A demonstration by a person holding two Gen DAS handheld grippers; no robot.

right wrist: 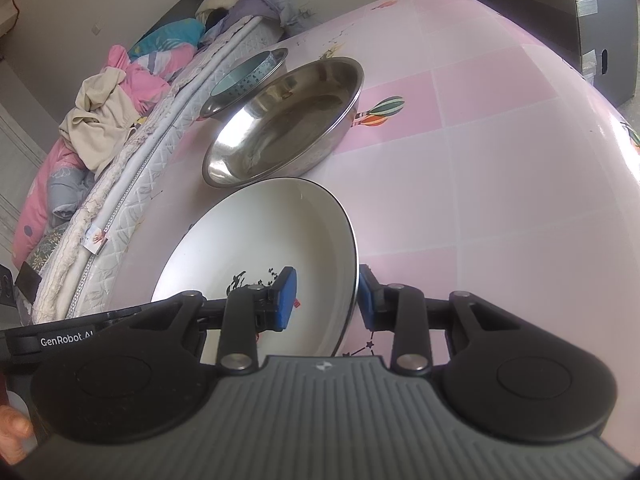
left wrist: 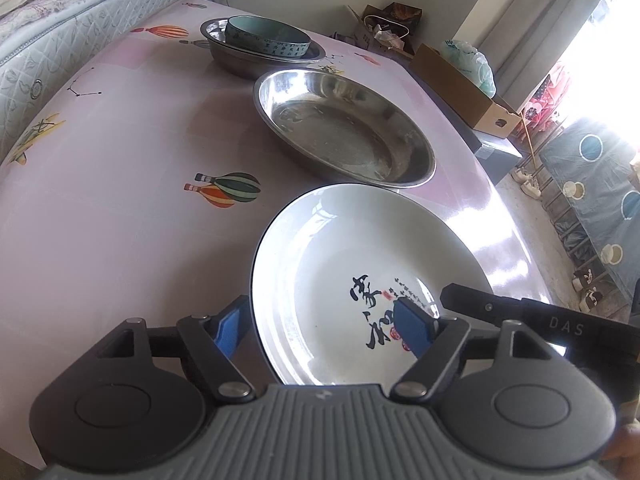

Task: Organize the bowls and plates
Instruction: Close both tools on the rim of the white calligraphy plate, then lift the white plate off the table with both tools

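Note:
A white plate [left wrist: 352, 248] with black calligraphy hangs tilted over the near part of the pink table [left wrist: 120, 200], and its far rim overlaps an empty steel dish [left wrist: 348, 132]. My left gripper [left wrist: 320, 328] is open, its blue pads wide on either side of the plate's left rim without pressing. My right gripper [right wrist: 326, 300] is shut on the white plate [right wrist: 260, 232] at its right rim, one pad inside and one outside. Its black finger [left wrist: 480, 304] shows at the plate's right edge. Farther back, a teal bowl [left wrist: 266, 38] sits in a second steel dish [left wrist: 236, 60].
A quilted mattress edge [left wrist: 60, 40] with piled bedding [right wrist: 100, 112] runs along one side of the table. Off the table's other side stand a cardboard box [left wrist: 460, 84] and a dark case [right wrist: 600, 32]. Shoes lie on the floor [left wrist: 528, 184]. The steel dish [right wrist: 284, 120] and teal bowl [right wrist: 244, 76] are ahead.

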